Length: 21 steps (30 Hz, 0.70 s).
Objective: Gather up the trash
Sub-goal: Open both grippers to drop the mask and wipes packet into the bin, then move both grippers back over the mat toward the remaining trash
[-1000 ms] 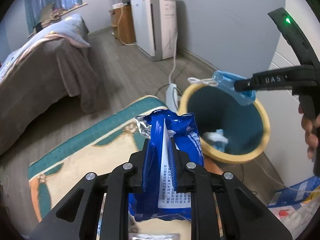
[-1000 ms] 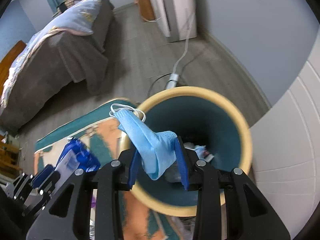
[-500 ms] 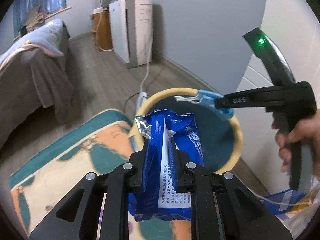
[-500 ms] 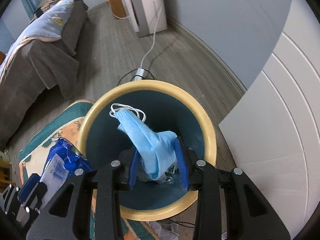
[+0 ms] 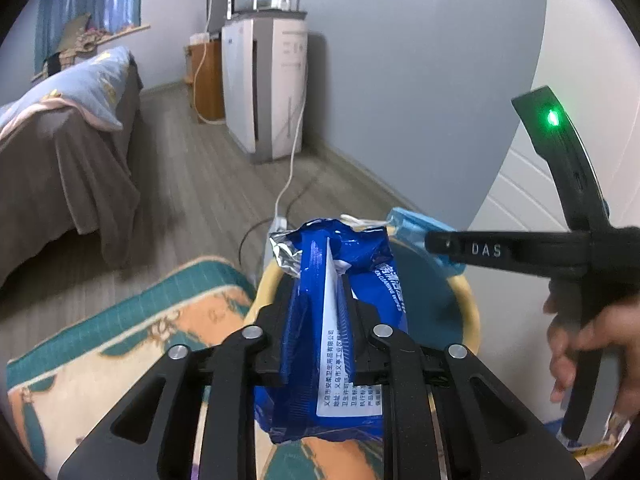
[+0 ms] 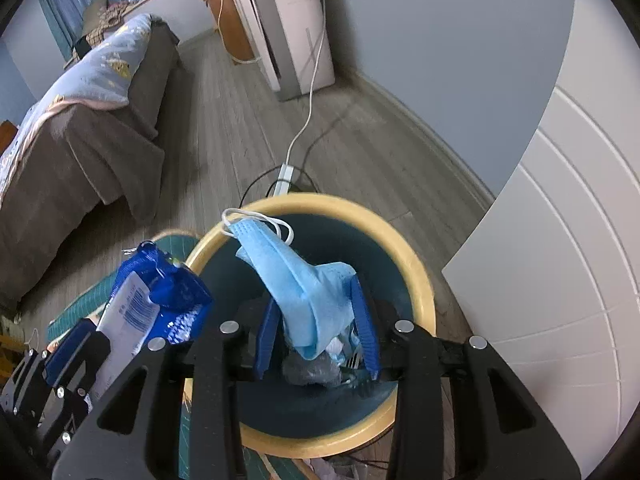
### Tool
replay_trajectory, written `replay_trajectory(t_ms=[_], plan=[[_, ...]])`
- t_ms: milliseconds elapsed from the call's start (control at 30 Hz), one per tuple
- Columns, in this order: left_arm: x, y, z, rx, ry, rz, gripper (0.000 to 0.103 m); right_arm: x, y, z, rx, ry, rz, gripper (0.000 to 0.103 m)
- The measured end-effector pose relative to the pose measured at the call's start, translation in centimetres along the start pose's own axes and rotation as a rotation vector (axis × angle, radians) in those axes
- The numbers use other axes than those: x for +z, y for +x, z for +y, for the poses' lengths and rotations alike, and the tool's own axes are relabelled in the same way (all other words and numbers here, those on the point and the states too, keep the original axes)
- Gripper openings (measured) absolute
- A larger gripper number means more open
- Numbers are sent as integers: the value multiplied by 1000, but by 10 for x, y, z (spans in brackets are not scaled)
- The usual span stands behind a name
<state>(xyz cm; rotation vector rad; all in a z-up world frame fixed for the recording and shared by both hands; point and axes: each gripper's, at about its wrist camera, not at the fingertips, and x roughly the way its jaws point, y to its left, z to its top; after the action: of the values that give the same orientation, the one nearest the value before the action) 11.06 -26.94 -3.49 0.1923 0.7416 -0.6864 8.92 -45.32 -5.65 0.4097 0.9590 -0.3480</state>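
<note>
My left gripper [image 5: 320, 316] is shut on a crumpled blue wet-wipe packet [image 5: 340, 320] and holds it at the near rim of the round bin [image 5: 466, 300], which has a yellow rim and a teal inside. My right gripper [image 6: 316, 320] holds a light blue face mask [image 6: 296, 276] over the bin's [image 6: 416, 264] opening; its jaws look slightly wider, with the mask still between them. Crumpled trash [image 6: 316, 368] lies at the bin's bottom. The packet [image 6: 160, 300] and left gripper show at the left in the right wrist view.
A patterned teal and orange rug [image 5: 100, 344] lies under the bin's near side. A power strip with cables [image 6: 284, 176] lies on the wood floor just beyond the bin. A bed [image 6: 80, 120] stands at the left, a white appliance [image 6: 292, 20] at the far wall, and a white panelled door [image 6: 560, 280] at the right.
Both grippers moved forward over the bin. The packet now reaches the bin's rim, and the right gripper's jaws have spread a little around the mask.
</note>
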Motion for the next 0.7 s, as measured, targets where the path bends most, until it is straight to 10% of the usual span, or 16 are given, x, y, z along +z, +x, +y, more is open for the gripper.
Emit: replay_trajectory(t_ms=[367,700], plan=[[-4,-4,19,18,-65,5,79,0,2,4,-55,17,-4,94],[-12,-56,48,102,-116,16,94,-10,-19,24,-7,3,3,97]])
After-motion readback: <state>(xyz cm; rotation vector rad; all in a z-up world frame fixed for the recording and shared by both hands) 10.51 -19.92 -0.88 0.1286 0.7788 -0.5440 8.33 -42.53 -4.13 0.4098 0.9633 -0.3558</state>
